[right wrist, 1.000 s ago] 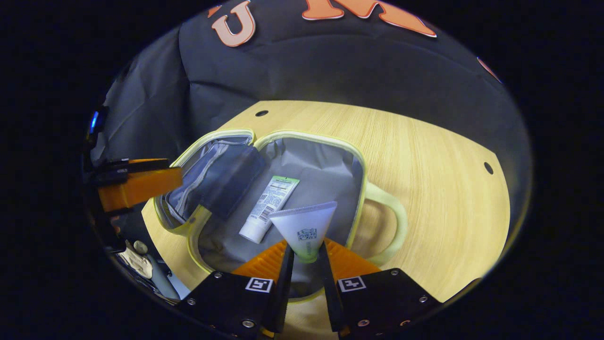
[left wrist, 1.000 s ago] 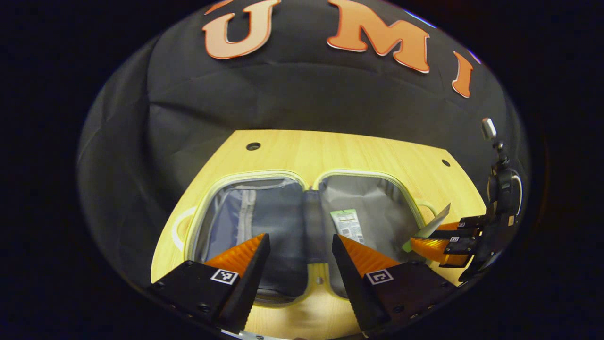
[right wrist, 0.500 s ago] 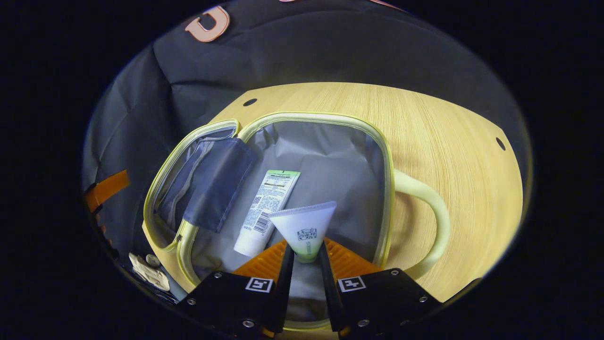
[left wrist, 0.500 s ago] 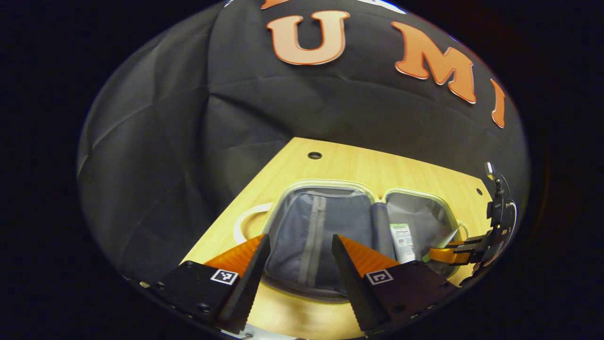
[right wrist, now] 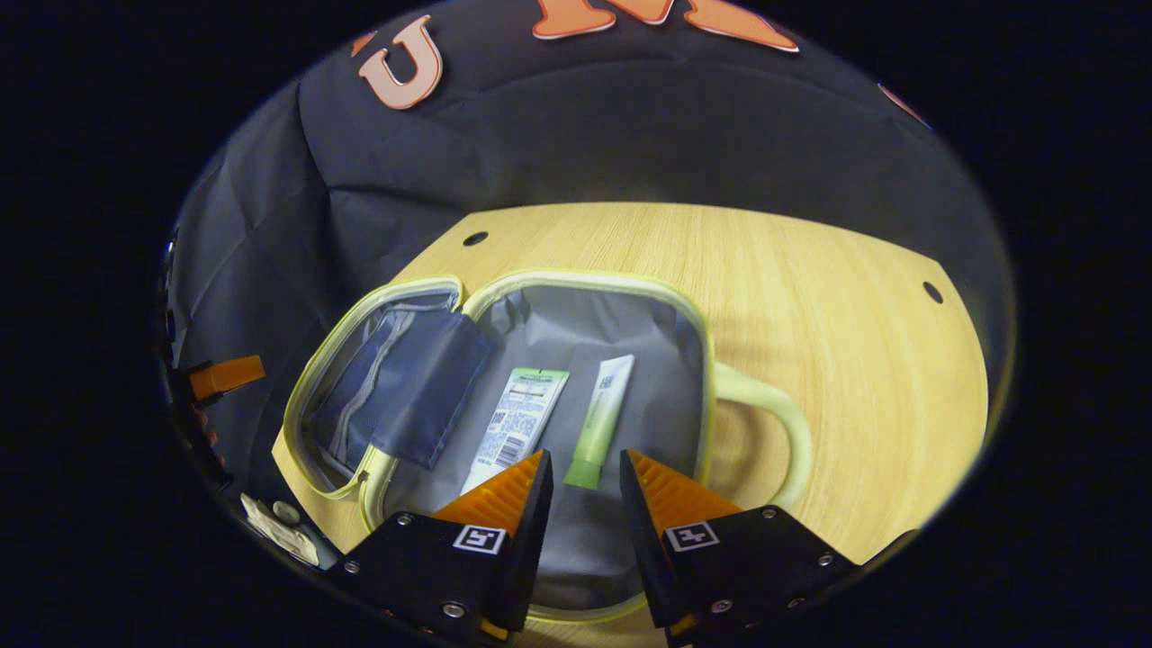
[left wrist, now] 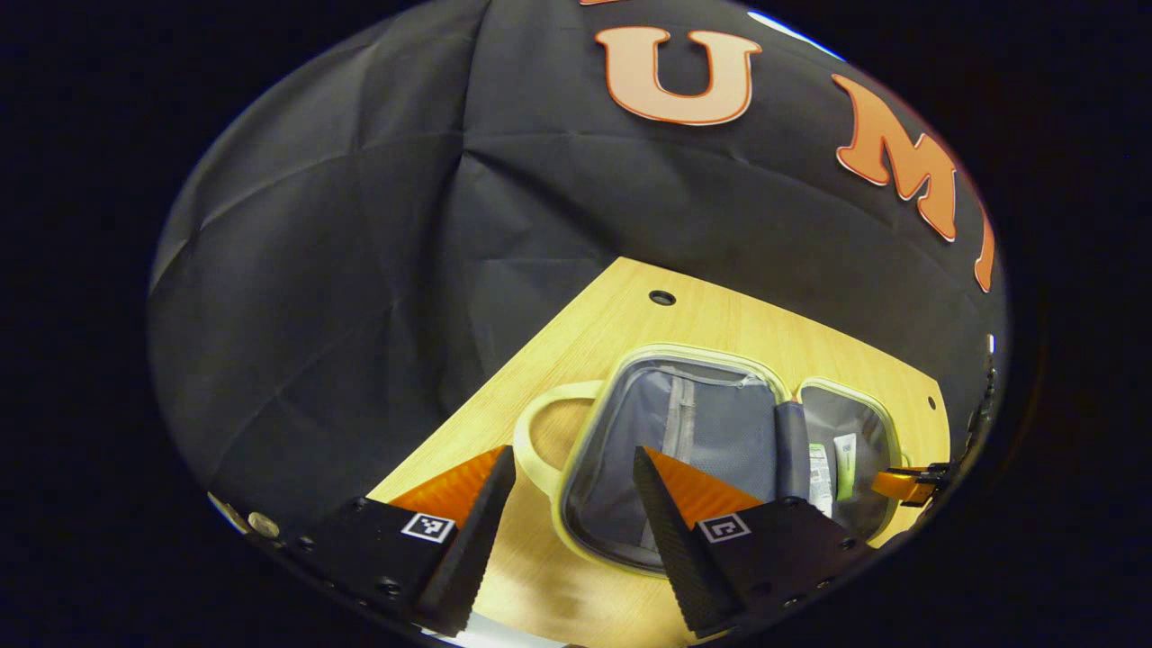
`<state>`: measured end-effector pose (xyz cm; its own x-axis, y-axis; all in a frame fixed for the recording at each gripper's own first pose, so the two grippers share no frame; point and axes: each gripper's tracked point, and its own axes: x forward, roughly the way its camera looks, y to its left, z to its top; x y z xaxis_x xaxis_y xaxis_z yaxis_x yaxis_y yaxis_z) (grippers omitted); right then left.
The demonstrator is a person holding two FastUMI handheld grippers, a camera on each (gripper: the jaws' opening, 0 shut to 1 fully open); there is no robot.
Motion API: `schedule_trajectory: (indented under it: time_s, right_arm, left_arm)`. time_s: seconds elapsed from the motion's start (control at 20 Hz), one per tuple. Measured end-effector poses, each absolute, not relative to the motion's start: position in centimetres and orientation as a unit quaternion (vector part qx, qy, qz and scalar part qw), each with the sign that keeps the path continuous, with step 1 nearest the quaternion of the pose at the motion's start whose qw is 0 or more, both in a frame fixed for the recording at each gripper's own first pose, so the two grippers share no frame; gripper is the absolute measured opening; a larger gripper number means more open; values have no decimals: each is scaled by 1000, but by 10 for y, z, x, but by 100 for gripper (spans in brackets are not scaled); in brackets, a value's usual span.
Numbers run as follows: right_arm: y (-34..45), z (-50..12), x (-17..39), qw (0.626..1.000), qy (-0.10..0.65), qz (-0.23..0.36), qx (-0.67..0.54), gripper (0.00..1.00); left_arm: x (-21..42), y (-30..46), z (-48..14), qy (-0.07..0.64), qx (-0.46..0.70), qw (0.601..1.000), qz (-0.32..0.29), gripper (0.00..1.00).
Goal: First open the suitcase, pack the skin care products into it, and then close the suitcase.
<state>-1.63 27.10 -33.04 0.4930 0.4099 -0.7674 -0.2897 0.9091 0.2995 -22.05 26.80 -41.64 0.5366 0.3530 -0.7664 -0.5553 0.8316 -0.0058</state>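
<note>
The suitcase [right wrist: 549, 297] lies unzipped and flat on the tabletop [right wrist: 810, 297]. Two tubes [right wrist: 598, 418] rest side by side in its right half. Right tongs [right wrist: 580, 477] hover released above them; left tongs [left wrist: 571, 472] are released too.

Pale-yellow-trimmed suitcase [right wrist: 711, 360], grey lining; green-capped tube [right wrist: 598, 421]; wood-grain table [right wrist: 837, 297].

Our right gripper [right wrist: 580, 486] no longer clamps the small white tube with the green cap [right wrist: 598, 420]; its fingers are parted and the tube lies flat on the grey lining of the open yellow-trimmed suitcase [right wrist: 702, 360], just right of the larger white tube [right wrist: 517, 423]. Our left gripper [left wrist: 571, 490] now sits farther left, over the suitcase's left handle [left wrist: 531, 441].
</note>
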Motion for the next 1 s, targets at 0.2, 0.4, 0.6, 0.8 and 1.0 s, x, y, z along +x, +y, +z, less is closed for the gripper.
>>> schedule_trajectory:
  time_s: [0.2,0.4,0.6,0.8,1.0]
  right_arm:
    - [253,-305,-17,881,434,178,69,44]
    - [236,-263,-17,915,365,161,54,65]
    - [215,-235,-27,935,330,124,37,80]
    - [186,-213,-35,948,308,80,20,87]
    - [146,-188,-37,960,279,34,1,90]
  left_arm:
    - [-219,289,-426,403,-149,866,256,83]
    - [-220,305,-449,415,-188,857,240,83]
    - [-219,321,-477,432,-208,847,230,87]
    - [-212,330,-506,454,-228,834,216,87]
    - [-203,336,-525,467,-236,826,208,87]
